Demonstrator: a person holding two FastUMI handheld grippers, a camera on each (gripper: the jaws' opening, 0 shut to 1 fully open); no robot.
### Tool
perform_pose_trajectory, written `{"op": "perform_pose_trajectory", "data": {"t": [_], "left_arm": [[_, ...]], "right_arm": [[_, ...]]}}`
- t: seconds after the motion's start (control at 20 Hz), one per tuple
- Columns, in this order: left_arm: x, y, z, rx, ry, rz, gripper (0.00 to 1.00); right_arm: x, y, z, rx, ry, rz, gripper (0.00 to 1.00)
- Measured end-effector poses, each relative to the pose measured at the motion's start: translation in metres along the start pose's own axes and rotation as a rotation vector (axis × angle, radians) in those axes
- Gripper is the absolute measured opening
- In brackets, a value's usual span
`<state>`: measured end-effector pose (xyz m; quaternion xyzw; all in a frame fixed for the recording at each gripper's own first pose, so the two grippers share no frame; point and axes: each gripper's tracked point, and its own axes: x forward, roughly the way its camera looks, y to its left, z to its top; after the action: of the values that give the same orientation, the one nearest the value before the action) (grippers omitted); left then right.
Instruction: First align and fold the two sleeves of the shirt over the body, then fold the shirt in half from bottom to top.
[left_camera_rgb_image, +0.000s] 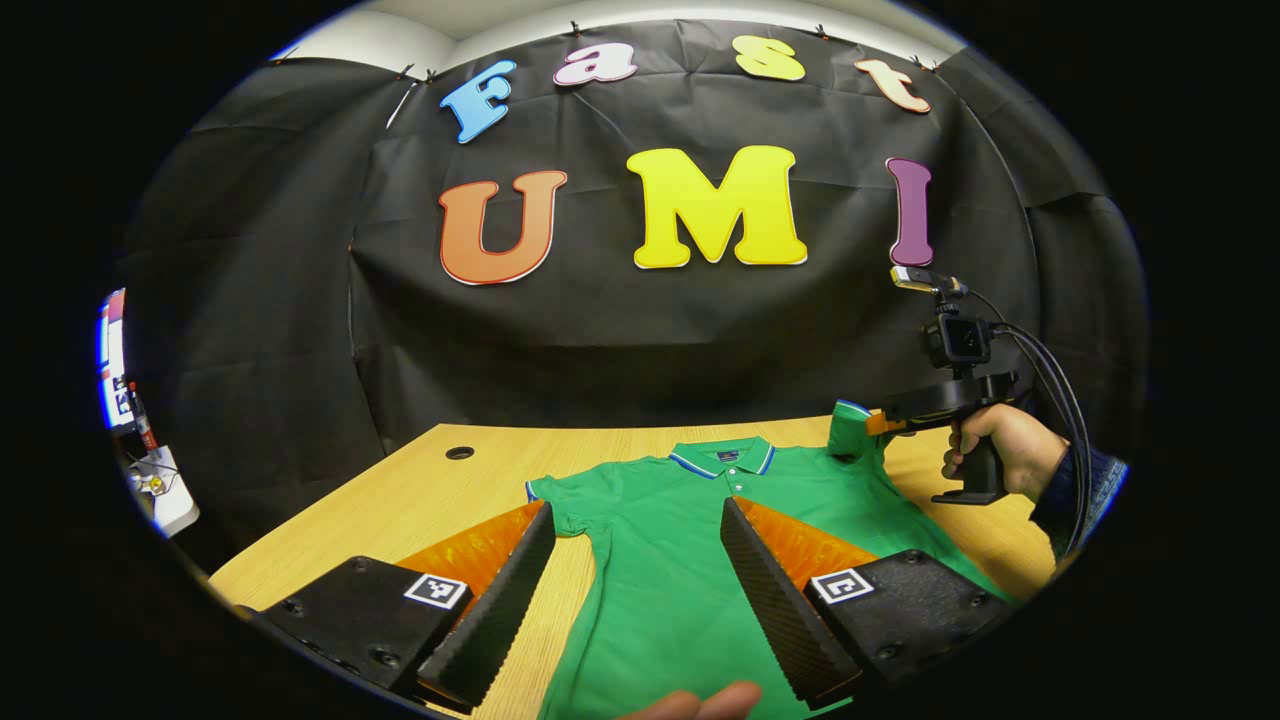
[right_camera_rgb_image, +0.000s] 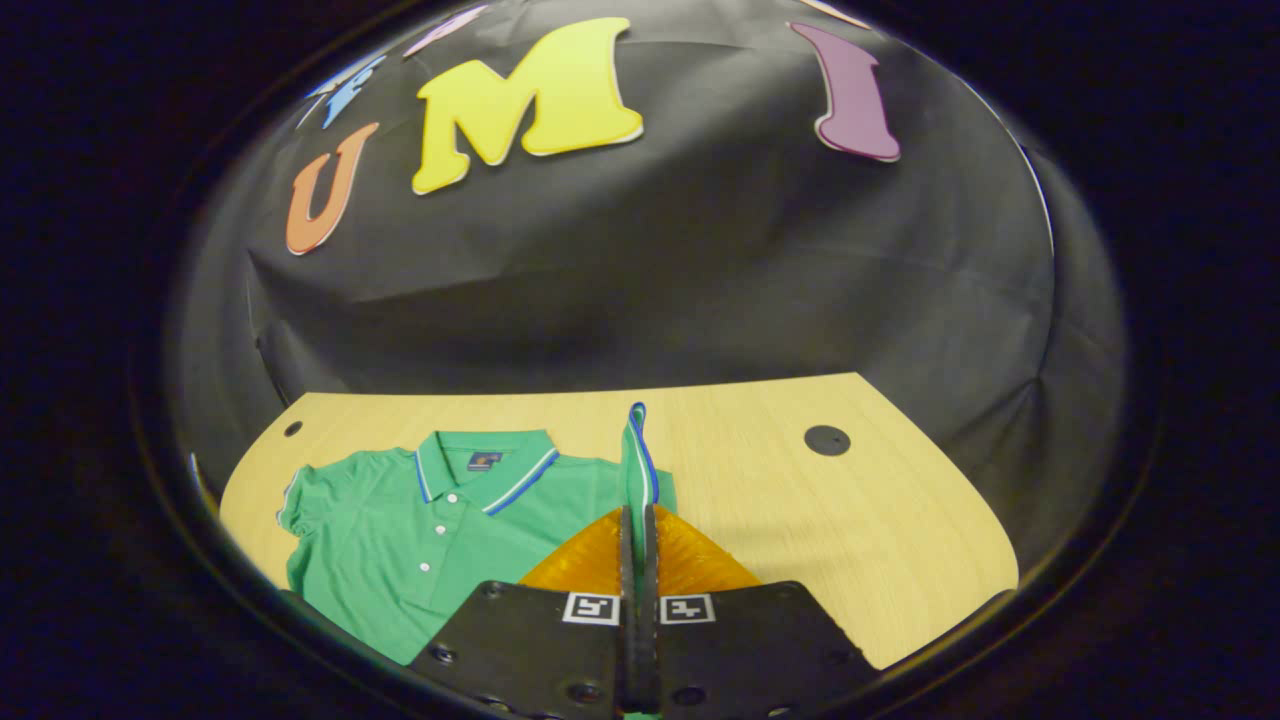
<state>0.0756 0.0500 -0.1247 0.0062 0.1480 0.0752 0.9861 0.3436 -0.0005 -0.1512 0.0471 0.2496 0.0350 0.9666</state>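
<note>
Right gripper (right_camera_rgb_image: 638, 540): fingers pressed together on the cuff of the right sleeve (right_camera_rgb_image: 637, 450), which stands up in a thin green strip with blue-white trim. Seen from the left gripper view, the same gripper (left_camera_rgb_image: 872, 422) is held by a hand (left_camera_rgb_image: 995, 450) above the far right of the table (left_camera_rgb_image: 440, 490), the sleeve lifted off the wood.

Left gripper (left_camera_rgb_image: 640, 560): fingers spread wide, holding nothing, hovering over the near left part of the shirt (left_camera_rgb_image: 680, 520). A fingertip of the holding hand shows at the bottom edge.

Shirt: green polo, lying flat, face up, collar (left_camera_rgb_image: 722, 458) toward the wall, buttons visible. The left sleeve (left_camera_rgb_image: 555, 495) rests flat on the table, not yet folded.

Handling, as judged: light, soft knit; it droops from any pinch and will drag and wrinkle if pulled sideways. The ribbed cuff is the firmest edge, a good hold for a sleeve. Likely best to lift, carry over the body, lay down. For the later half-fold, the hem corners look like the places to grip. The wood looks smooth, so the body may slide.
</note>
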Motion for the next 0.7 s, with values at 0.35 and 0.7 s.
{"op": "perform_pose_trajectory", "data": {"t": [0.35,0.7], "left_arm": [[0.002,0.007,-0.004,-0.058,0.024,0.015,1.0],[0.008,0.013,-0.01,-0.089,0.057,0.039,1.0]], "right_arm": [[-0.001,0.073,-0.008,0.003,-0.004,0.066,0.05],[-0.041,0.074,0.007,-0.012,-0.115,0.093,0.96]]}}
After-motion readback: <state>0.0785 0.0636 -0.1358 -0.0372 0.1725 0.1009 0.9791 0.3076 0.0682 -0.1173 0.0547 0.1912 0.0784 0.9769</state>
